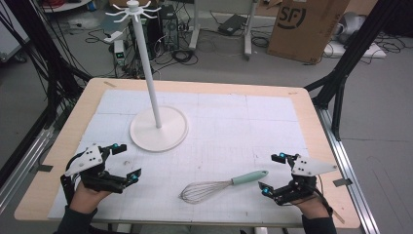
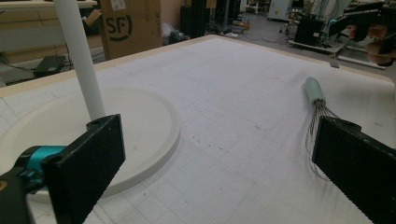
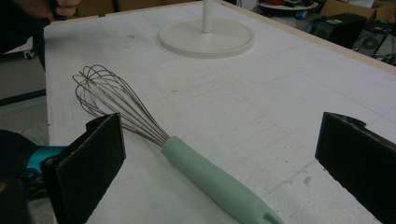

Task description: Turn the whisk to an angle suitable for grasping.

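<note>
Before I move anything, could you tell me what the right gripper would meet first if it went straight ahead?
Probably the whisk: its green handle lies just ahead between the open jaws of the right gripper, though depth is hard to judge.

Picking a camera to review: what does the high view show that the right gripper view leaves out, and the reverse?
High view alone: the stand's hooked top, both grippers, left gripper and right gripper, jaws open, and the cardboard box. Right gripper view alone: the hanging hole at the handle's end. Both: the whisk, the stand's round base, the white mat.
</note>
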